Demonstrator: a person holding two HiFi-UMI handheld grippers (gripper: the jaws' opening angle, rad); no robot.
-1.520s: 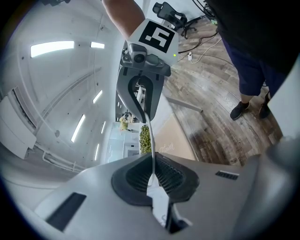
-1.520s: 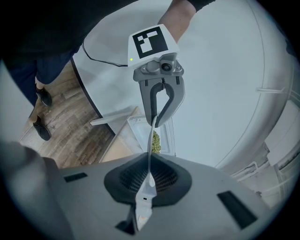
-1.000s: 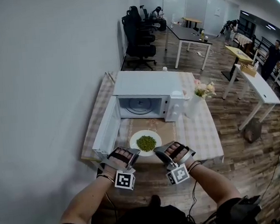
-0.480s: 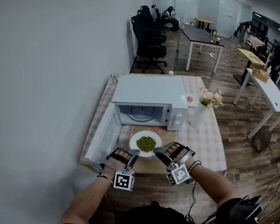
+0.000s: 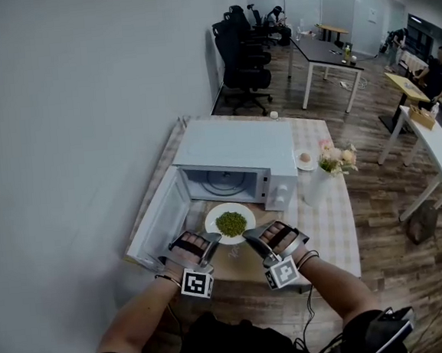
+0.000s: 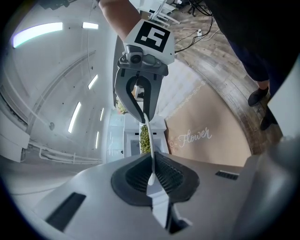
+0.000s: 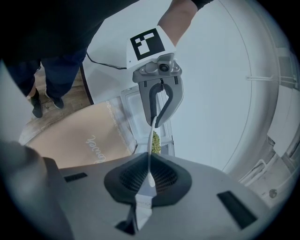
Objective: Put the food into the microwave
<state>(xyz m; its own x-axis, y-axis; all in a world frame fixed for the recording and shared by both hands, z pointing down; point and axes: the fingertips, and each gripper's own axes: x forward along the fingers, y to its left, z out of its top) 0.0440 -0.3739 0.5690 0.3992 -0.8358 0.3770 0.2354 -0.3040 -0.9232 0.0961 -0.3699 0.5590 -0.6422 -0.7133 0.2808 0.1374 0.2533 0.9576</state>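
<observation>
A white plate [image 5: 210,223] heaped with green peas [image 5: 230,223] hangs just in front of the open white microwave [image 5: 238,149], level with its cavity [image 5: 225,182]. My left gripper [image 5: 213,240] is shut on the plate's near-left rim and my right gripper [image 5: 249,237] is shut on its near-right rim. In the left gripper view the plate [image 6: 149,145] shows edge-on, pinched in the left gripper [image 6: 152,180], with the peas [image 6: 145,139] beyond. The right gripper view shows the same thin plate edge [image 7: 151,145] in the right gripper [image 7: 150,180].
The microwave door [image 5: 154,222] stands swung out to the left. A beige placemat [image 5: 232,265] lies under the plate on the checked tablecloth [image 5: 334,223]. A vase of flowers [image 5: 334,163] and a small dish [image 5: 305,158] stand right of the microwave. A white wall runs along the left.
Both grippers have carried the plate forward, so it now sits closer to the microwave opening. Their hold on the rim is unchanged.
</observation>
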